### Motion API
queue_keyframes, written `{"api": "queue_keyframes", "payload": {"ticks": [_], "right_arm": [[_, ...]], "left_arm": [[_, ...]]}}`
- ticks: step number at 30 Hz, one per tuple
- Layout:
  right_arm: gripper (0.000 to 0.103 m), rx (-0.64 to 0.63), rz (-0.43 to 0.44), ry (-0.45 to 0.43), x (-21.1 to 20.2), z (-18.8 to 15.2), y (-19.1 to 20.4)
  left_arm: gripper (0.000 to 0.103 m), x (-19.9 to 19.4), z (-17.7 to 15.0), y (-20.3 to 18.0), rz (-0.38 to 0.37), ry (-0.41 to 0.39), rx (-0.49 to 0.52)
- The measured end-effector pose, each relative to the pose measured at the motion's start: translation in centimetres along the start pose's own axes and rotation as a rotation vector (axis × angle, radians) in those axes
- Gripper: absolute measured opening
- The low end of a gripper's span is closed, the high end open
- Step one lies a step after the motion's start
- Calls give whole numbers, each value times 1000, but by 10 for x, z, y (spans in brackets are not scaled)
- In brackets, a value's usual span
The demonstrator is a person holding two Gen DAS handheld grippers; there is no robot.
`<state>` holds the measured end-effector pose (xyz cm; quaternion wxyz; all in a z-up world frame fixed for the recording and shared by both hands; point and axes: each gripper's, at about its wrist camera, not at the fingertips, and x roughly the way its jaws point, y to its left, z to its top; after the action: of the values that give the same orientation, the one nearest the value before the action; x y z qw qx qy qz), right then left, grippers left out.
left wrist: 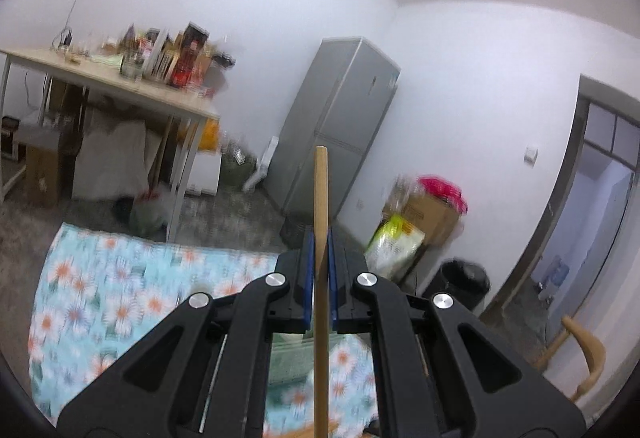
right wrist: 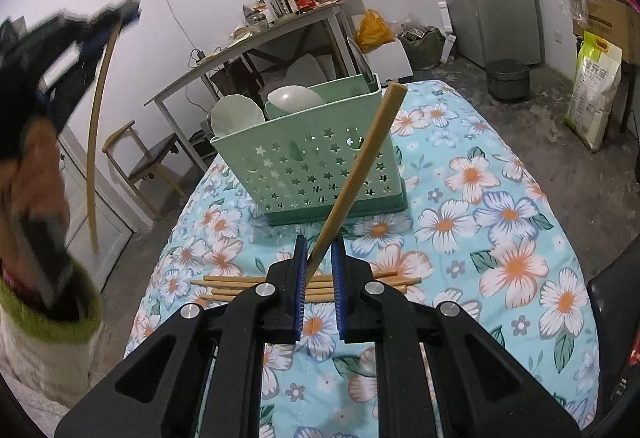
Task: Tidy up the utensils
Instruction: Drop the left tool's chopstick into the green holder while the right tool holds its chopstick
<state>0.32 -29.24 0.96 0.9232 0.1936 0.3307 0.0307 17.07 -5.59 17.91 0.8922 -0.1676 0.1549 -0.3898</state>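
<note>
On floral cloth (right wrist: pixel 500 198), green caddy (right wrist: pixel 308 166) holding spoons (right wrist: pixel 236 114)

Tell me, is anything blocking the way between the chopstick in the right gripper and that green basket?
Nothing visible does. The chopstick held in the right gripper already slants up toward the green basket, with only bare floral cloth between them. The loose chopsticks lie nearer the gripper, below its path.
</note>
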Motion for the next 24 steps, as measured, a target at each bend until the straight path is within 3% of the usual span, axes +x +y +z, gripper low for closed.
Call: {"api": "queue_keyframes", "payload": {"ticks": [8,13,24], "right_arm": [[12,6,-10,-11,1,7,-7],[12,17,-24,-13,3,11,-14],[12,34,-42,-5,8,15,-23]], "left_arm": [[5,45,34,-1,91,-223,-8],[5,73,36,5,121,-247,-32],[5,117,9,24,180,-218,-59]]}}
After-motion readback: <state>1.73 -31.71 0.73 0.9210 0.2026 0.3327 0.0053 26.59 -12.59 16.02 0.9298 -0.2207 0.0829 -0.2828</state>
